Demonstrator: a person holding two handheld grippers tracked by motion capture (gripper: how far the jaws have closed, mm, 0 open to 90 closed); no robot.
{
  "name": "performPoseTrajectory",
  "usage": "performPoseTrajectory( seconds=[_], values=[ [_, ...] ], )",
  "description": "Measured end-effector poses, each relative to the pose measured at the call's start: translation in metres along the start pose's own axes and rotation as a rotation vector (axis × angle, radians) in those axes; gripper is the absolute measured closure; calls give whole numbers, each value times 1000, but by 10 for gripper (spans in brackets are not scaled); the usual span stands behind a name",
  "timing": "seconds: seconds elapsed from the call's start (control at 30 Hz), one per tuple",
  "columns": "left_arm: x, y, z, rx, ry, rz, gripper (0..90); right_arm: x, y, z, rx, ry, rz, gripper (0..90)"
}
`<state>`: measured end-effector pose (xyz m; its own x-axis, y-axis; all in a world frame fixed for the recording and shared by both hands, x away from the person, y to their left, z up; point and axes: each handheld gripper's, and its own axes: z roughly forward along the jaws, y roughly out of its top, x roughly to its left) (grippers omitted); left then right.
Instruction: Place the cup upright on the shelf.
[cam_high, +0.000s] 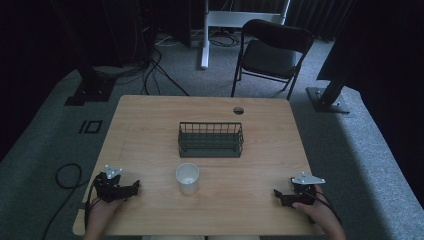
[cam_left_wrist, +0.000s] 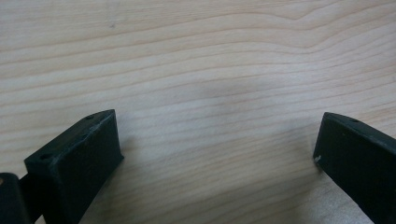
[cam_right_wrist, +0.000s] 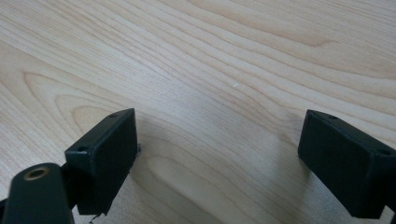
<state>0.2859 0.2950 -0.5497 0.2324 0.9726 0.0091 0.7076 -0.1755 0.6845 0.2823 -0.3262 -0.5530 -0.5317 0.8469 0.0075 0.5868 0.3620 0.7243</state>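
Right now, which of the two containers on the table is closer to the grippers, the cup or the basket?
The white paper cup. It stands near the table's front edge, roughly between the left gripper and right gripper; the dark wire basket sits farther back.

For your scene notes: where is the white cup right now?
In the high view, the white cup stands upright mid-table, just nearer the person than the wire basket.

Dim rm: grey carpet (cam_high: 45, 140), black folding chair (cam_high: 272, 47).
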Motion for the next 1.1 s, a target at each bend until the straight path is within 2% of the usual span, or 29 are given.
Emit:
performPoseTrajectory(
  seconds=[0.1, 0.33, 0.43, 0.77, 1.1],
  values=[
    [2, -2, -1, -2, -15, 13, 8, 0, 0, 0, 0, 0, 0, 114],
    [2, -2, -1, -1, -9, 10, 8, 0, 0, 0, 2, 1, 0, 112],
    [4, -2, -1, -3, -28, 28, 7, 0, 0, 0, 2, 1, 0, 111],
    [4, -2, -2, -4, -29, 30, 8, 2, 0, 0, 0, 1, -1, 110],
    [4, -3, -2, -4, -31, 32, 7, 6, 4, 4, -6, 28, -46, 112]
  ],
)
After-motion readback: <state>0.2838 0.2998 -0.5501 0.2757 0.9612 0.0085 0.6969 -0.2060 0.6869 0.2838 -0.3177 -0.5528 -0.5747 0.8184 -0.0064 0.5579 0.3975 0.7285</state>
